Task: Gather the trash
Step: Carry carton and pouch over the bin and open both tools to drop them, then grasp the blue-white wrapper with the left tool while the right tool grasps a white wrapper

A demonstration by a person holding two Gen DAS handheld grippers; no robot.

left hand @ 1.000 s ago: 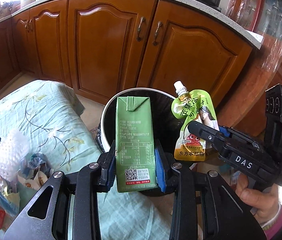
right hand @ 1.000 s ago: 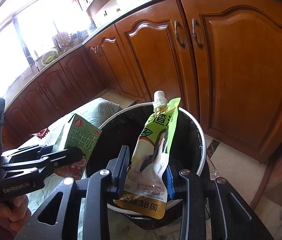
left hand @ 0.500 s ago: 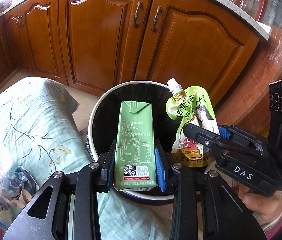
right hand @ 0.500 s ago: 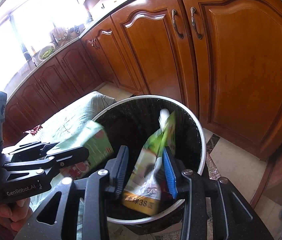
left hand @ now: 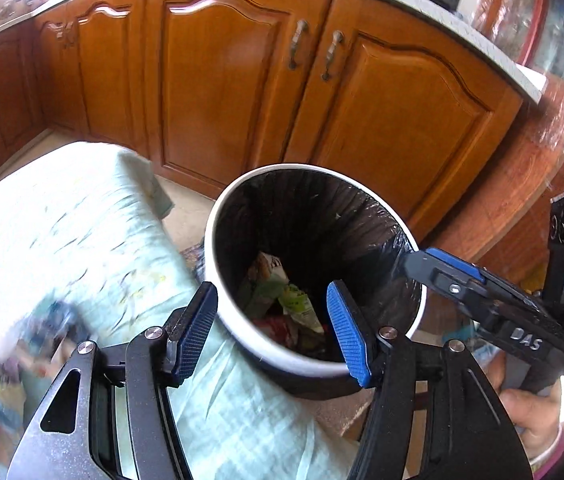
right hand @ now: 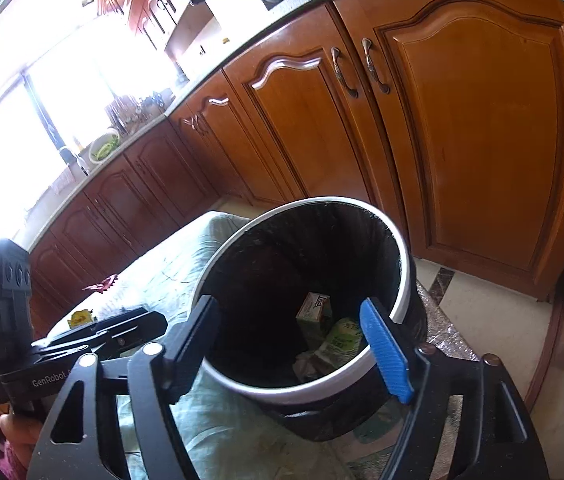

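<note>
Left gripper (left hand: 272, 332) and right gripper (right hand: 289, 354) angle down over the bin (left hand: 369, 364). Both jaws have just been opening and stand released, with nothing between them.

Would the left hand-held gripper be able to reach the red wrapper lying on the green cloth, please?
Probably yes: the left hand-held gripper is open and empty, and the red wrapper lies exposed on the green cloth, with nothing over it.

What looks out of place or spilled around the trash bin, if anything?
Nothing stands out. The trash bin stands upright, its black liner folded over the rim, and the carton and pouch lie inside. Both tongs, left and right, are open and empty.
</note>
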